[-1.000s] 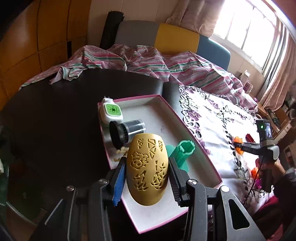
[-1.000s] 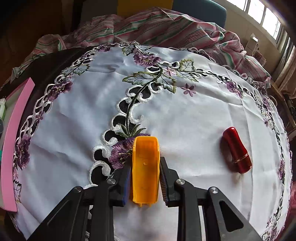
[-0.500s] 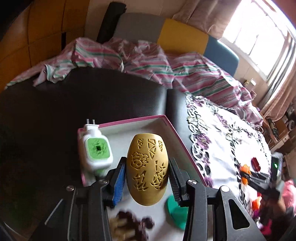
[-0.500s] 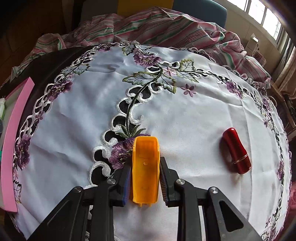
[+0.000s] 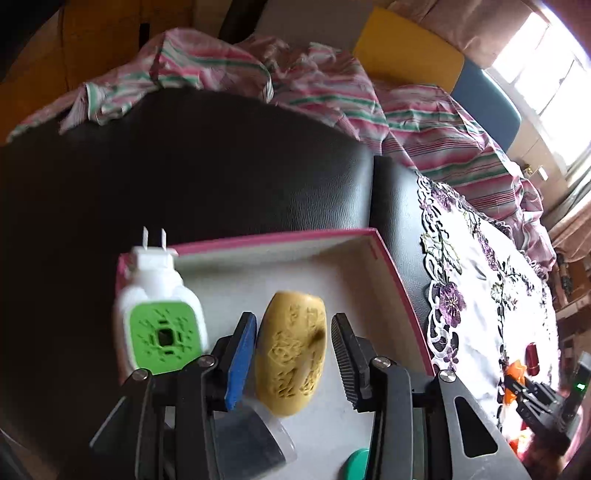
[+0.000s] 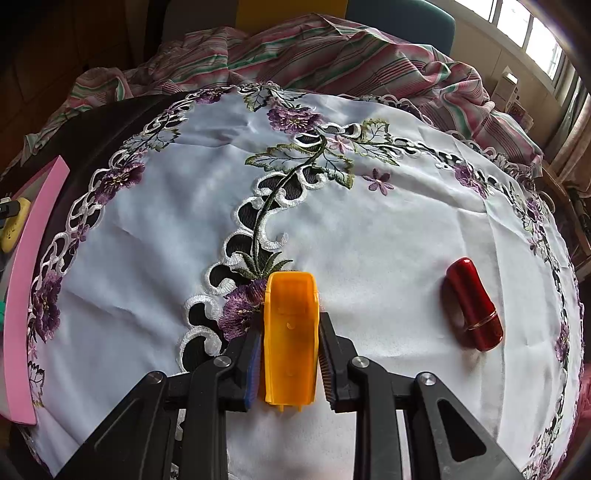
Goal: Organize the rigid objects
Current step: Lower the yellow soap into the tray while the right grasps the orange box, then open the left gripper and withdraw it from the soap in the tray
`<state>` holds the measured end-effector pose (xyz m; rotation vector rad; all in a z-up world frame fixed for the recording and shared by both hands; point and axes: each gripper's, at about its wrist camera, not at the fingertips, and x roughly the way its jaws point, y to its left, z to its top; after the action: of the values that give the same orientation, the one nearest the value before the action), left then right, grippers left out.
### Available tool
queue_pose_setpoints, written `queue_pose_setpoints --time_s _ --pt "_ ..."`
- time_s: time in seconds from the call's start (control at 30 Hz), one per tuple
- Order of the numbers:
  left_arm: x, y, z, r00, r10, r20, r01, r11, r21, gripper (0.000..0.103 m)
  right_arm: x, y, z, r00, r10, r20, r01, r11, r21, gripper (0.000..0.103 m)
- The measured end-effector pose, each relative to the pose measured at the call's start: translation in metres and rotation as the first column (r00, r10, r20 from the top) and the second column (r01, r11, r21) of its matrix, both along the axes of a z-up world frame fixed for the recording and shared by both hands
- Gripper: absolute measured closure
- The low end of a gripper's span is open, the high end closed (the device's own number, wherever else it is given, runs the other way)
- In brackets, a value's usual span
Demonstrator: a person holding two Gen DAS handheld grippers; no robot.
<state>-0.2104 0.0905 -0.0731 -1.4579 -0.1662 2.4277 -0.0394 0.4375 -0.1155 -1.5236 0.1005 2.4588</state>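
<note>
Left gripper (image 5: pixel 293 356) jaws closing around yellow carved shell (image 5: pixel 291 350), right pad not touching, shell sitting in pink-edged tray (image 5: pixel 391 273) beside green-faced plug-in (image 5: pixel 159 314). Right gripper (image 6: pixel 290 339) clamping orange clip (image 6: pixel 290 336) over embroidered cloth (image 6: pixel 369 229); red lipstick (image 6: pixel 474 304) lying to the right.

Home room, striped bedding (image 5: pixel 424 122), embroidered tablecloth (image 6: pixel 332 229), curtains (image 5: pixel 443 22)
</note>
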Motion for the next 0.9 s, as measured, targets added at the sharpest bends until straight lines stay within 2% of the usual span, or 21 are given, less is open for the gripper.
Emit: queue_pose_setpoints --time_s 0.13,0.23,0.43,0.7,0.9 --pt "0.011 -0.006 0.02 0.997 -0.024 -0.066 0.024 1.0 -0.007 0.058 -0.001 0.0 0.0 1.0 0.0 0.001 0.0 1.0 -0.003 0.077" --pt "0.025 -0.009 0.037 0.992 -0.031 -0.118 0.028 0.999 -0.026 0.052 -0.001 0.0 0.001 1.0 0.003 0.001 -0.003 1.0 0.002 0.077" --pt "0.081 -0.019 0.056 0.972 -0.043 -0.231 0.028 0.997 -0.068 0.049 -0.002 -0.001 0.0 1.0 0.004 0.001 -0.004 1.0 0.01 0.077" --pt "0.147 -0.031 0.056 0.957 -0.052 -0.284 0.013 0.991 -0.137 0.047 -0.002 -0.005 0.0 1.0 0.01 -0.001 -0.01 0.999 0.036 0.077" --pt "0.169 -0.04 0.053 0.958 -0.048 -0.283 0.004 0.988 -0.155 0.044 0.0 -0.006 -0.001 1.0 0.014 -0.005 -0.014 0.999 0.048 0.077"
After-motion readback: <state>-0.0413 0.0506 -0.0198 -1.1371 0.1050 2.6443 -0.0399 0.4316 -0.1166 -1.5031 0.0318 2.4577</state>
